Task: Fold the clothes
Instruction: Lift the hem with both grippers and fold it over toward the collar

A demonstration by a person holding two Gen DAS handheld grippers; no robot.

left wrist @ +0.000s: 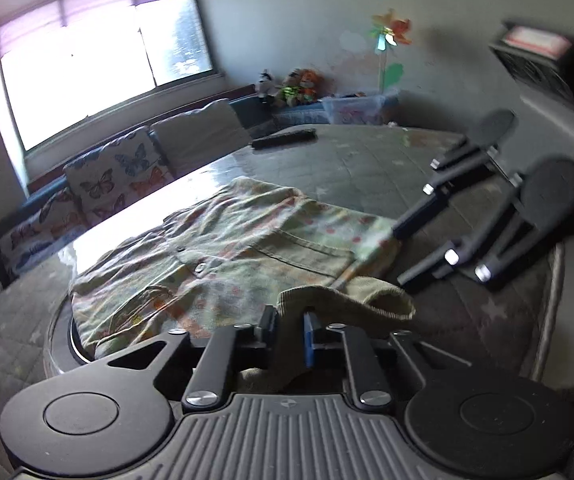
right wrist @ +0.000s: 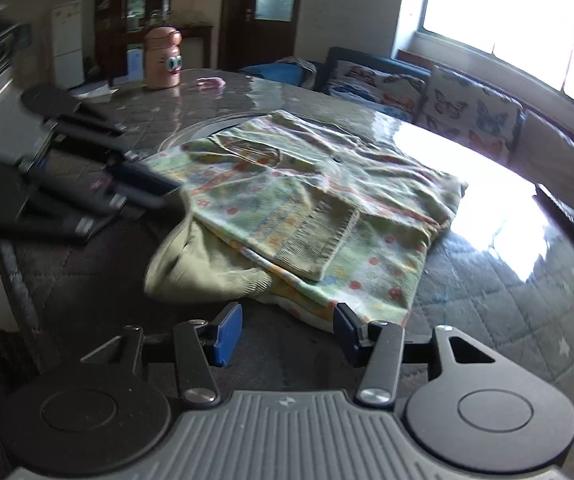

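We found the shirt (right wrist: 307,184) partly folded on the counter (right wrist: 507,300); left claw (left wrist: 290,334) clamped its cuff (left wrist: 351,300) at 6 o'clock, right claw (right wrist: 287,330) apart.

This is a home living room. A sofa (left wrist: 87,192) with butterfly-print cushions (right wrist: 471,112) runs beneath a wide window (left wrist: 99,60) at ten o'clock. Plush toys (left wrist: 291,86) sit at twelve o'clock, a paper flower (left wrist: 391,32) decorates the wall, and a white fridge (right wrist: 67,42) stands beside a wooden door (right wrist: 263,12).

floral shirt (right wrist: 307,200) on glossy table (right wrist: 507,280), right gripper (right wrist: 285,330) fingers apart beside it, left gripper (right wrist: 159,194) at sleeve
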